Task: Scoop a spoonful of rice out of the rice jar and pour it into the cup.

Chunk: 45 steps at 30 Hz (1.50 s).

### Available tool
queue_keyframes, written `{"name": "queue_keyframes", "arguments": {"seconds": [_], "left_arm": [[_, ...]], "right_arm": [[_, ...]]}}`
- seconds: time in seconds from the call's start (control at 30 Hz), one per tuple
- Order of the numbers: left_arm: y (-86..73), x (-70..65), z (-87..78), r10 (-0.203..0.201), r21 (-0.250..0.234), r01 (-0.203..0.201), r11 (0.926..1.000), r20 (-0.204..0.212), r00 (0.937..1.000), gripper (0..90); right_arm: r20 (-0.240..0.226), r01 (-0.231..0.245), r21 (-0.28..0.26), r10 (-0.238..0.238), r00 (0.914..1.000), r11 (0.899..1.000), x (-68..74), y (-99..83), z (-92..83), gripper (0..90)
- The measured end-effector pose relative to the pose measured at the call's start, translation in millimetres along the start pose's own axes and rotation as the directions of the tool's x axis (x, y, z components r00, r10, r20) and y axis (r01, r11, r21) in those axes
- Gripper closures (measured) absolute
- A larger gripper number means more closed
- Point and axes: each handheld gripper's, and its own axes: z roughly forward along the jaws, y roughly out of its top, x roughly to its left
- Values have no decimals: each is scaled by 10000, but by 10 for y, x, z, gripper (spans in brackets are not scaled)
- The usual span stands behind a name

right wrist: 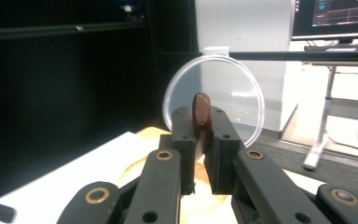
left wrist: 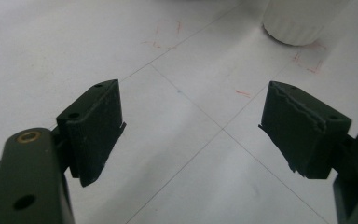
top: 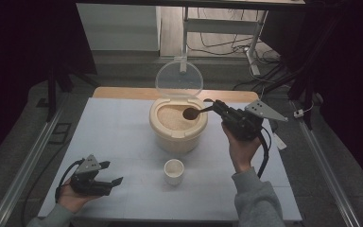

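At the near left of the white table (top: pixel 123 142), the left gripper (top: pixel 111 173) is held in a hand just above the surface, its jaws spread wide with nothing between them. Right of it, near the table's middle, a small white cup (top: pixel 174 170) stands upright. Farther back, a cream rice container (top: pixel 177 125) is seen with its clear round lid (top: pixel 179 79) raised upright at the far side. At the right, the right gripper (top: pixel 216 108) is pressed together on the handle of a dark brown spoon (top: pixel 190 113), whose bowl is held over the grain in the container.
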Motion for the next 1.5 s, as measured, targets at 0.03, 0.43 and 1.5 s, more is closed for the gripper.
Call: {"name": "queue_keyframes", "arguments": {"seconds": [0.03,0.43,1.5], "left_arm": [[0,0,1,3,3,-3,10000,5,10000,202],[-2,-5,17,2,67,-2,10000,52,10000,201],[-3,-18,40,68,154,-69,9999,113,9999,201]], "right_arm": [[101,76,52,-76,9999,10000,4,5,25,831],[974,949,936,-1040,9898,9911,14,-26,250,831],[1106,-3344,1278,3216,9404,9337,-303,-441,421,832]]}}
